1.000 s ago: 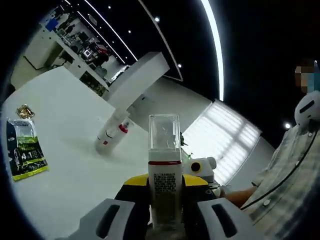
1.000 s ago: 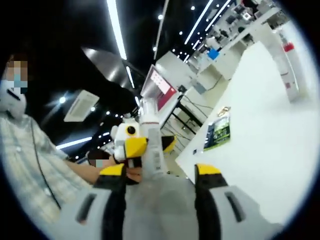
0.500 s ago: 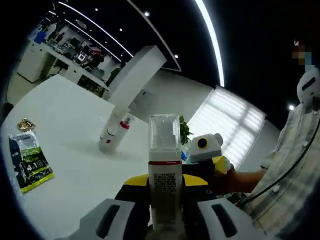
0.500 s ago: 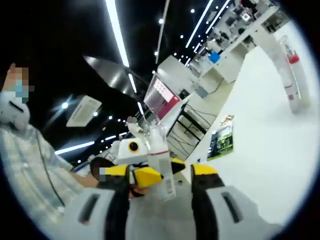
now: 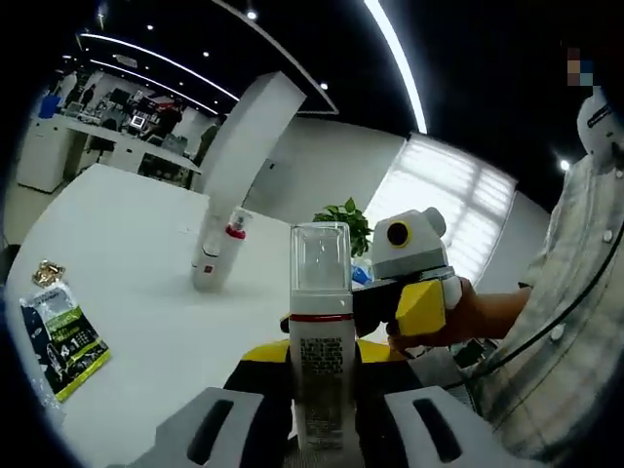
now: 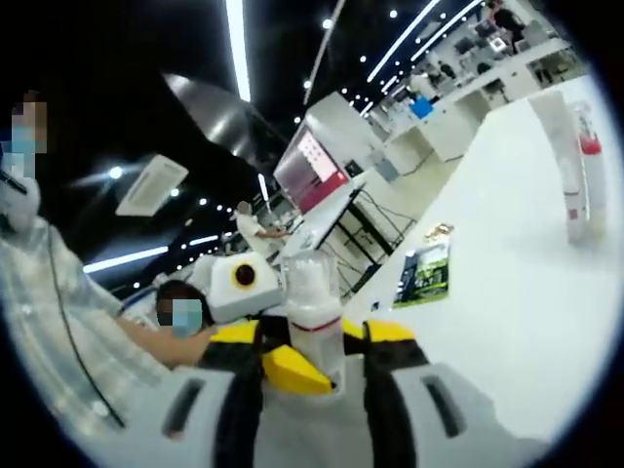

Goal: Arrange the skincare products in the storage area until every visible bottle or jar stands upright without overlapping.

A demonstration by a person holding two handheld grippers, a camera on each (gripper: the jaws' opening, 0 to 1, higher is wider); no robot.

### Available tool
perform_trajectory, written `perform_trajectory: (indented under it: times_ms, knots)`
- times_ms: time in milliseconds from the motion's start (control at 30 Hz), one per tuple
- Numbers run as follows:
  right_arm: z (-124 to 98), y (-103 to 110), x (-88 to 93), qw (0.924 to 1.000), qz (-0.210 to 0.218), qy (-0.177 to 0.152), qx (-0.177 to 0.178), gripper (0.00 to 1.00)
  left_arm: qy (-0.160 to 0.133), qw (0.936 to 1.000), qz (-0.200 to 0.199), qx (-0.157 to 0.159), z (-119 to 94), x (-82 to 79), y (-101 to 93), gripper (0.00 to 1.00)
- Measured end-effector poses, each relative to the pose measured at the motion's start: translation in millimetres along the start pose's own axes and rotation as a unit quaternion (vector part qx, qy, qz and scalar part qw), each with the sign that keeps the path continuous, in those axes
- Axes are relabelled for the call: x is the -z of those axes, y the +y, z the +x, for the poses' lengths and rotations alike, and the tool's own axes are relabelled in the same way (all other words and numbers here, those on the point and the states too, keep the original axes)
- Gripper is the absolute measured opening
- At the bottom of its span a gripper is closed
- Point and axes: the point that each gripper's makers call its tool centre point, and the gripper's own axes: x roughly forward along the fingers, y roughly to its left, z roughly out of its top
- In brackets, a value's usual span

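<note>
**Bottle held up between the two grippers, above the white table**

In the left gripper view, the left gripper (image 5: 322, 414) has its two jaws closed on a white bottle (image 5: 321, 361). The bottle stands upright between them, with a clear cap on top, a red ring under the cap and small printed text on the front. Just to the right of it comes the right gripper (image 5: 414, 292), held by a person's hand (image 5: 478, 317); its yellow jaw is close beside the bottle, at the height of the red ring.

In the right gripper view, the same bottle (image 6: 314, 327) rises between the jaws of the right gripper (image 6: 307, 375). The jaws are near its sides, but I cannot tell if they press it or only stand around it. The left gripper (image 6: 283, 366) shows there with its yellow tip at the foot of the bottle.

Far back on the white table (image 5: 117, 263) stand two more bottles (image 5: 216, 255), touching each other, one with a red collar. A green packet (image 5: 58, 336) lies flat near the table edge, and a small golden thing (image 5: 47, 272) is just beside it.
</note>
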Motion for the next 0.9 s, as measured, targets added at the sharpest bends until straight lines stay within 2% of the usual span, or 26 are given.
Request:
perform_trajectory:
  times_ms: [67,233,267,300,400,567,667,833,900]
  knots:
    - [0,-3,-1.2,0.9999,-0.005,0.0,0.015,0.31,0.008,0.9999,0.012,0.0,1,3.0,-1.5,0.23]
    - [3,-1,2.0,0.9993,-0.027,0.016,0.021,0.22,0.025,0.9994,0.025,0.002,4,8.9,-3.9,0.23]
    - [3,-4,6.7,0.9984,-0.04,0.03,0.028,0.22,0.029,0.9992,0.028,0.005,4,10.1,-5.0,0.23]
    - [4,-2,6.8,0.9982,-0.043,0.03,0.028,0.21,0.037,0.9989,0.03,0.003,4,12.7,-3.9,0.23]
    - [0,1,5.5,0.9979,-0.05,0.024,0.033,0.21,0.031,0.999,0.031,0.011,4,11.0,-6.4,0.23]
    - [-3,3,12.0,0.9932,-0.096,0.035,0.055,0.2,0.049,0.9975,0.047,0.02,7,17.1,-10.5,0.23]
    - [-7,-2,10.6,0.9919,-0.103,0.029,0.069,0.2,0.058,0.9964,0.061,-0.002,8,19.0,-5.5,0.24]
    - [-19,-11,-1.8,0.9902,-0.108,0.007,0.089,0.2,0.048,0.9963,0.056,-0.046,5,14.8,8.6,0.39]
    - [-24,-17,-7.6,0.9898,-0.105,-0.002,0.096,0.2,0.042,0.9965,0.049,-0.052,4,12.5,11.4,0.44]
